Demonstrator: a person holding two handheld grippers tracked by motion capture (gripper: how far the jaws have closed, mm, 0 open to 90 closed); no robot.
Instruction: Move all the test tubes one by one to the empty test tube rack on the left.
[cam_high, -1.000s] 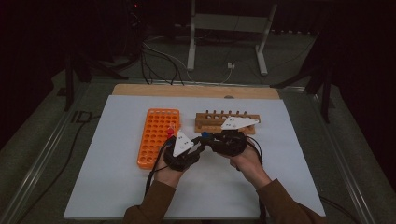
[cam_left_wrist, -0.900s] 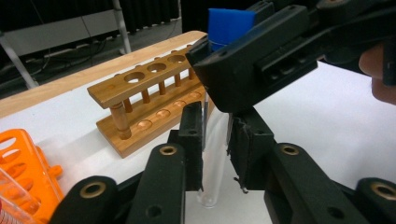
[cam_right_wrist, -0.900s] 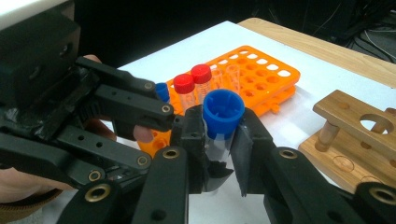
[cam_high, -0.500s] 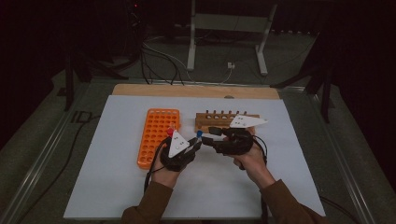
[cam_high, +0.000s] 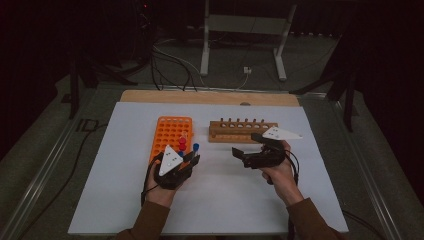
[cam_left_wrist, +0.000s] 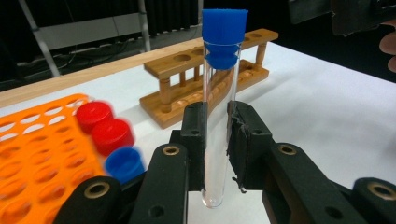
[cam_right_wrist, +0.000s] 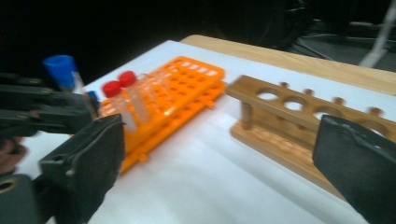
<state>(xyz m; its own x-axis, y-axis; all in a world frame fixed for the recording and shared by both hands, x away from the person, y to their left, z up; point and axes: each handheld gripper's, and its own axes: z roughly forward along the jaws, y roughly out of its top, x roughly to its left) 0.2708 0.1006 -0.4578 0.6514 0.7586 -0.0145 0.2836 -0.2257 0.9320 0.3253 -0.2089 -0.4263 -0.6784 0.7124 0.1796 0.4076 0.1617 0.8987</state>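
Note:
My left gripper (cam_left_wrist: 216, 135) is shut on a clear test tube with a blue cap (cam_left_wrist: 219, 93), held upright. In the high view this left gripper (cam_high: 192, 159) hovers at the near right corner of the orange rack (cam_high: 170, 131), with the tube's blue cap (cam_high: 196, 147) above it. My right gripper (cam_high: 246, 144) is in front of the wooden rack (cam_high: 240, 131). Its jaws have just been opening and now stand wide, with nothing between them (cam_right_wrist: 229, 149). Past them I see the left gripper (cam_right_wrist: 42, 112) and the tube it holds (cam_right_wrist: 60, 65).
Two red-capped tubes (cam_left_wrist: 100, 123) and a blue-capped one (cam_left_wrist: 123, 163) stand in the orange rack (cam_left_wrist: 42, 154). The wooden rack (cam_left_wrist: 187, 88) has several open holes. White sheet (cam_high: 125, 200) covers the table, and a metal stand (cam_high: 240, 45) and cables lie beyond the far edge.
The two grippers, close together a second ago, have drawn apart. The right one let go of the tube and opened wide; the left one moved left with the tube.

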